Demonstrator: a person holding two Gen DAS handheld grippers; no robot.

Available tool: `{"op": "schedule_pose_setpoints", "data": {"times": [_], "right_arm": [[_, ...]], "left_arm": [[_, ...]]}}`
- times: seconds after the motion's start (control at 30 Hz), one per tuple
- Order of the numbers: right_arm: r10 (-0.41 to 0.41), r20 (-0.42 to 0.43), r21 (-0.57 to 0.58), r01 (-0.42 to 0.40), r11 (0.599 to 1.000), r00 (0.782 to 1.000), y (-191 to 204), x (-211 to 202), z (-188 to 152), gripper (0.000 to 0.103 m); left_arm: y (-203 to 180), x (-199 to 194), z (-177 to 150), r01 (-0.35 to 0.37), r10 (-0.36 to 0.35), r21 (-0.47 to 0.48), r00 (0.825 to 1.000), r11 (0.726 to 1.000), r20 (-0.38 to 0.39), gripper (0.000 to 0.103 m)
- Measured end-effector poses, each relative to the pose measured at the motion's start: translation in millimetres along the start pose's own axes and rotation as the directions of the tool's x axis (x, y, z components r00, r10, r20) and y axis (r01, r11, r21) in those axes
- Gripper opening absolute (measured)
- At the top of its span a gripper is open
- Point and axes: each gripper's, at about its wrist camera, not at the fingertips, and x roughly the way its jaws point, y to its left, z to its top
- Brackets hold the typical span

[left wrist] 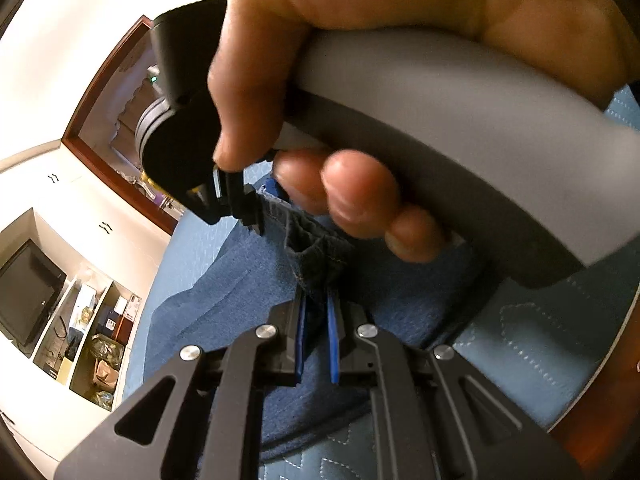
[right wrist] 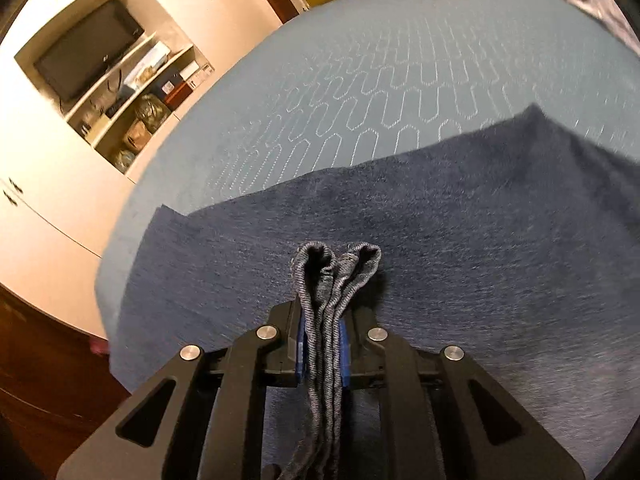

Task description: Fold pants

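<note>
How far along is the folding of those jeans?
Midway, seemingly. Done: the dark blue denim pants lie spread on the light blue quilted bed cover. In hand: the right gripper pinches a bunched layered edge; the left gripper clamps denim too. Left: carrying that edge over and laying it flat.

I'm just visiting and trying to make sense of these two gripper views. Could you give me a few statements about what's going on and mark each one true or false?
1. The right gripper is clamped on a bunched fold of the denim pants. True.
2. The pants lie on a bare wooden floor. False: they lie on a light blue quilted bedspread.
3. The left gripper hangs wide open with nothing between its fingers. False: its jaws are nearly closed, pinching a dark edge of the fabric.
4. A person's hand holding the other gripper fills much of the left wrist view. True.
5. A dark television screen sits in a wall niche above cluttered shelves. True.
</note>
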Motion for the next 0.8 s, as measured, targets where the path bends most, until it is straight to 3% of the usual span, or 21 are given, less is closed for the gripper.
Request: {"op": "schedule_pose_setpoints", "data": {"times": [0.23, 0.8], "right_arm": [[-0.052, 0.031, -0.038, 0.053, 0.998, 0.998, 1, -11, 0, 0.013], [-0.059, 0.015, -0.020, 0.059, 0.998, 0.998, 1, 3, 3, 0.013]], "left_arm": [[-7, -7, 14, 0.016, -0.016, 0.012, 1.000, 1.000, 0.023, 0.009], [-10, -2, 22, 0.050, -0.050, 0.020, 0.999, 0.999, 0.012, 0.009]]}}
